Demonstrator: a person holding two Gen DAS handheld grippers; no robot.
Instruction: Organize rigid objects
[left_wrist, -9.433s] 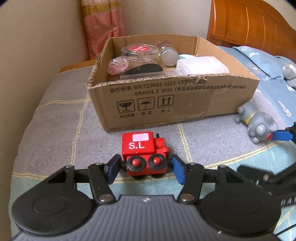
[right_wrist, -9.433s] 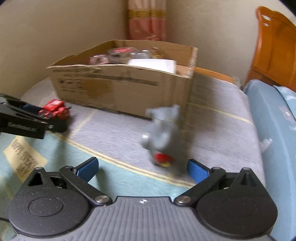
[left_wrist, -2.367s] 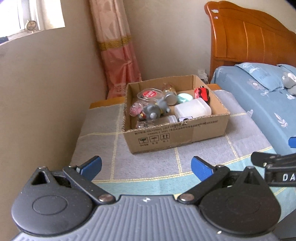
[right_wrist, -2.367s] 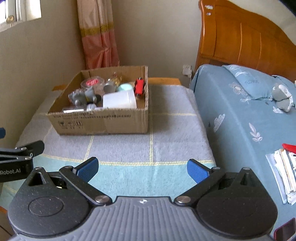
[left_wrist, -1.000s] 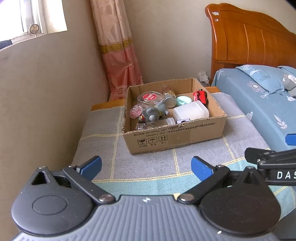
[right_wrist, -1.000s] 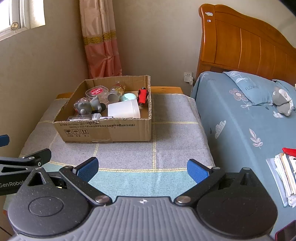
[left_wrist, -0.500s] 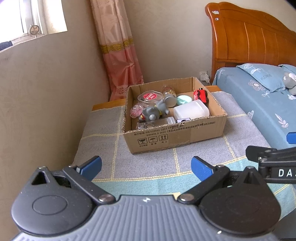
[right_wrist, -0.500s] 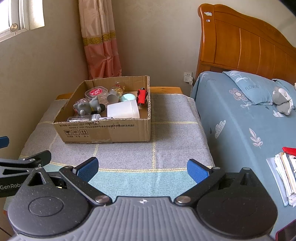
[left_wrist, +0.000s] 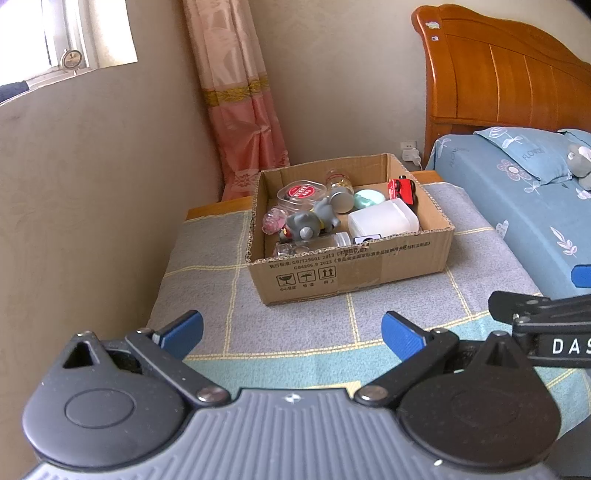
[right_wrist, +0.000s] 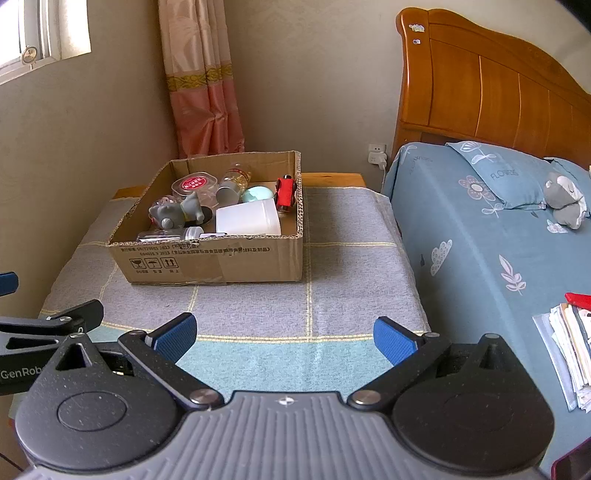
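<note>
A cardboard box (left_wrist: 369, 264) (right_wrist: 221, 262) stands on the grey checked table cover. Inside lie a red toy train (left_wrist: 403, 189) (right_wrist: 285, 192), a grey animal figure (left_wrist: 308, 221) (right_wrist: 173, 212), a white plastic container (left_wrist: 382, 220) (right_wrist: 247, 220), a red-lidded jar (left_wrist: 301, 192) and other small items. My left gripper (left_wrist: 291, 334) is open and empty, held back from the box. My right gripper (right_wrist: 284, 338) is open and empty, also held back from the box.
A bed with blue sheet (right_wrist: 480, 236) and wooden headboard (right_wrist: 491, 92) is on the right, with a grey plush (right_wrist: 563, 199) and a paper stack (right_wrist: 569, 354) on it. A wall and pink curtain (left_wrist: 240, 96) lie left and behind.
Since 9.4 s ago the red train and grey figure went from the table into the box. Both grippers drew back; little has moved in the last second.
</note>
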